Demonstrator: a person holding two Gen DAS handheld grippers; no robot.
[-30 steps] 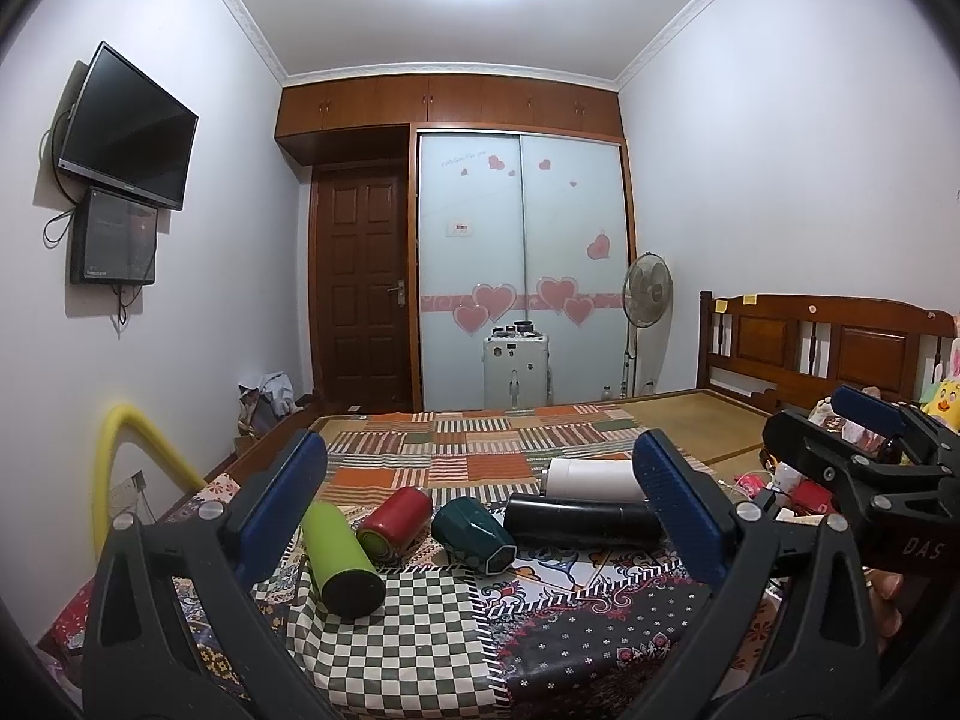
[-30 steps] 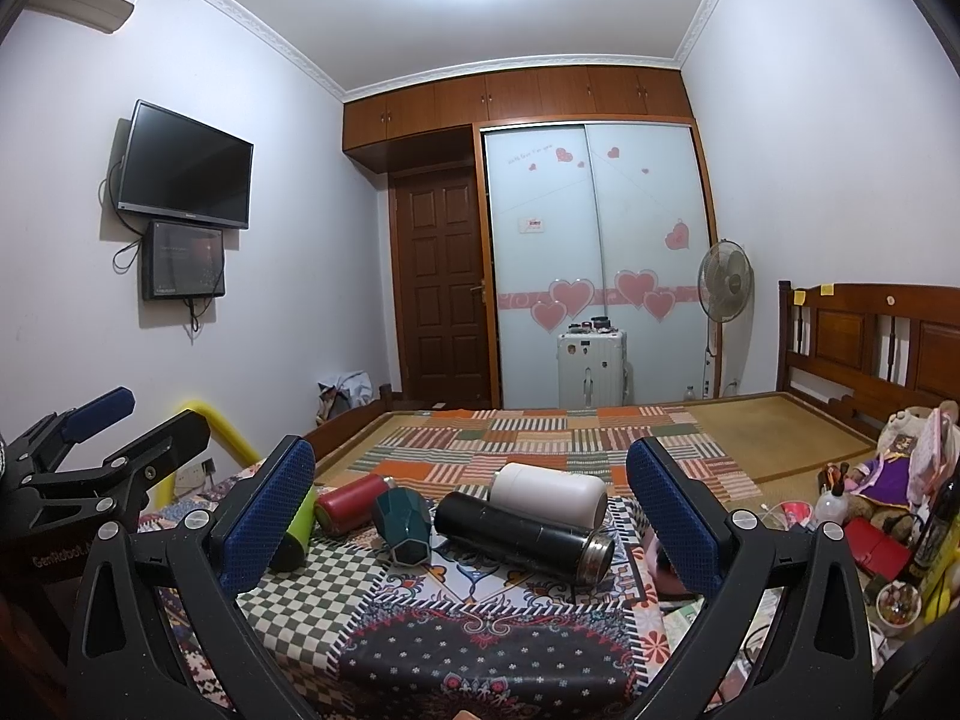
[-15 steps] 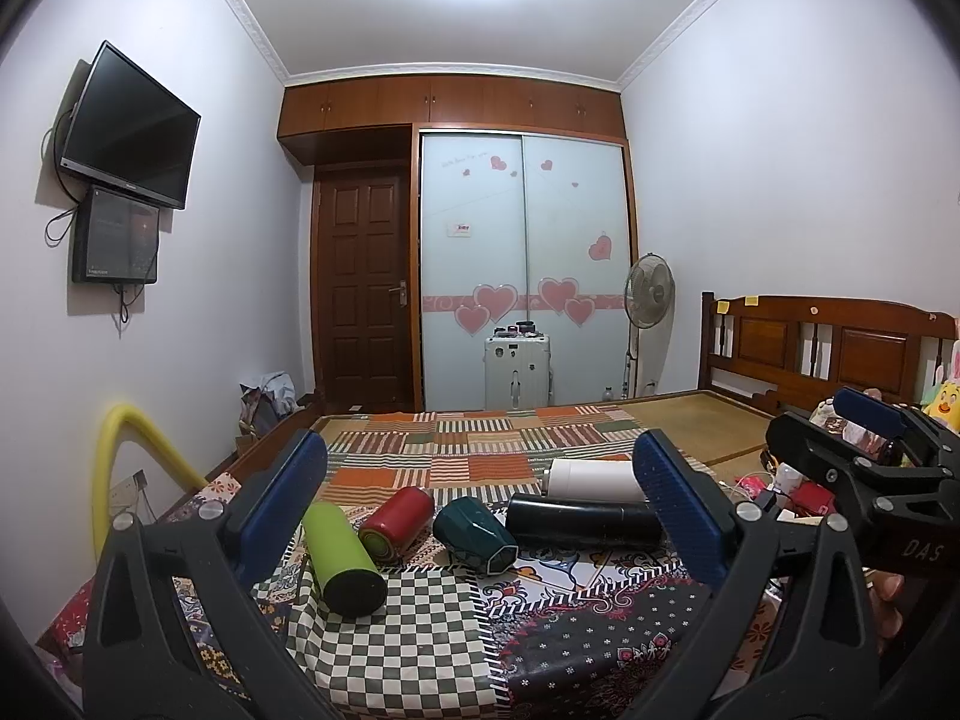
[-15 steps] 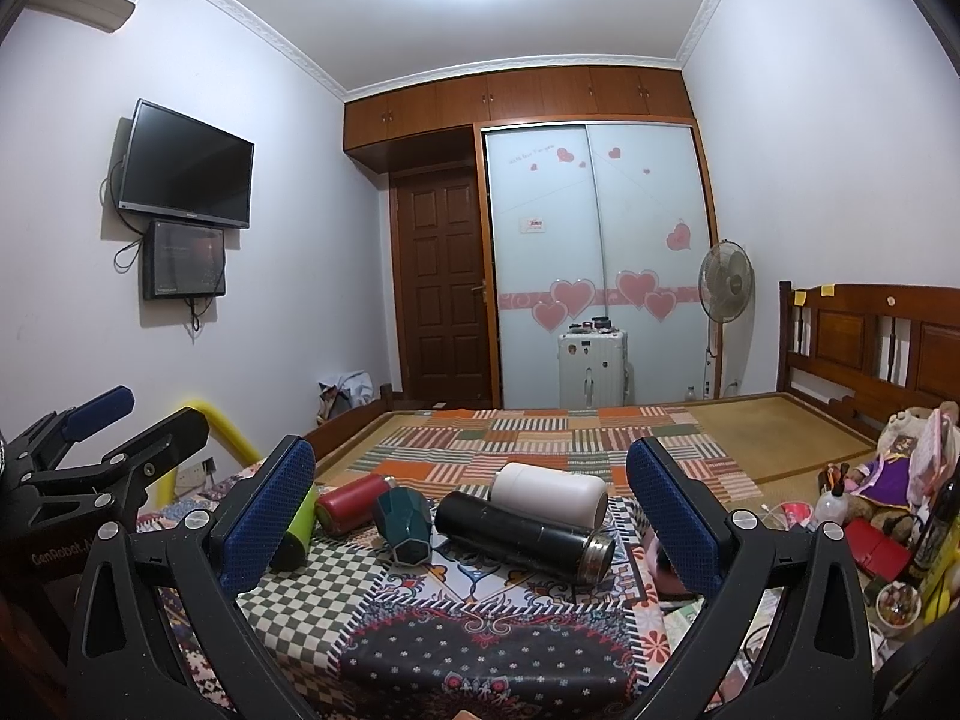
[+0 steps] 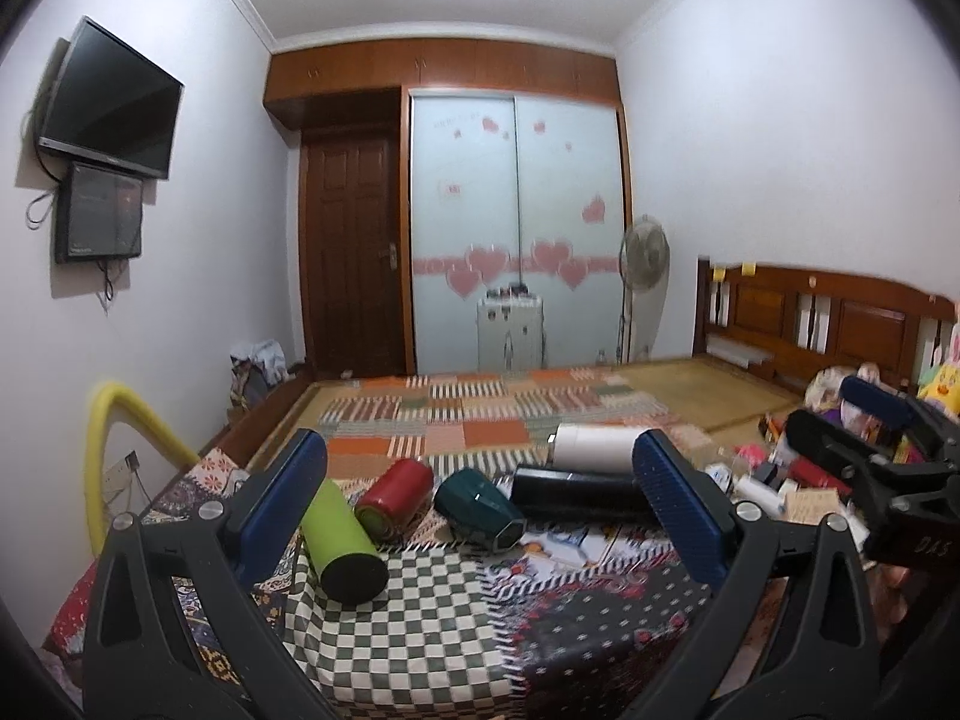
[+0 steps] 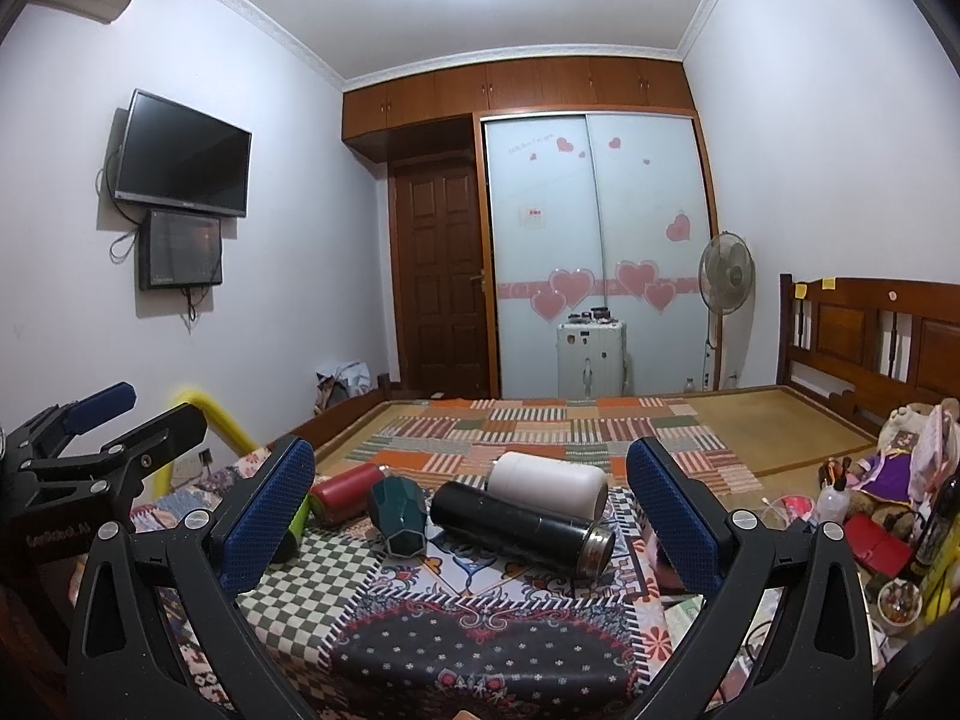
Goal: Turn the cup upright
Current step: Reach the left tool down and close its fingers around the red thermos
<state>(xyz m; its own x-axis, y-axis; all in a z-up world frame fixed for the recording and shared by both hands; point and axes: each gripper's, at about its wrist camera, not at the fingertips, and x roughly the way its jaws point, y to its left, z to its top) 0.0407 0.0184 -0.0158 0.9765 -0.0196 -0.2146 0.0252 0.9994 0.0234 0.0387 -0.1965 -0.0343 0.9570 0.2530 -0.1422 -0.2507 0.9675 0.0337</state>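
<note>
Several cups and bottles lie on their sides on a patterned cloth: a lime green bottle (image 5: 343, 540), a red cup (image 5: 394, 497), a dark teal faceted cup (image 5: 480, 510), a black flask (image 5: 576, 491) and a white cup (image 5: 594, 449). They also show in the right wrist view: teal cup (image 6: 397, 516), black flask (image 6: 521, 527), white cup (image 6: 547, 483), red cup (image 6: 345, 492). My left gripper (image 5: 480, 507) is open and empty, short of them. My right gripper (image 6: 471, 510) is open and empty, also short of them.
The cloth-covered table (image 5: 432, 618) stands before a bed with a patchwork cover (image 5: 480, 414) and wooden headboard (image 5: 828, 318). A yellow tube (image 5: 102, 456) stands at left. Toys and small clutter (image 6: 888, 510) crowd the right side. The right gripper also shows at the left view's right edge (image 5: 870, 450).
The left wrist view has tipped down and moved slightly closer to the cups. The right gripper has hardly moved. Both stay open.
</note>
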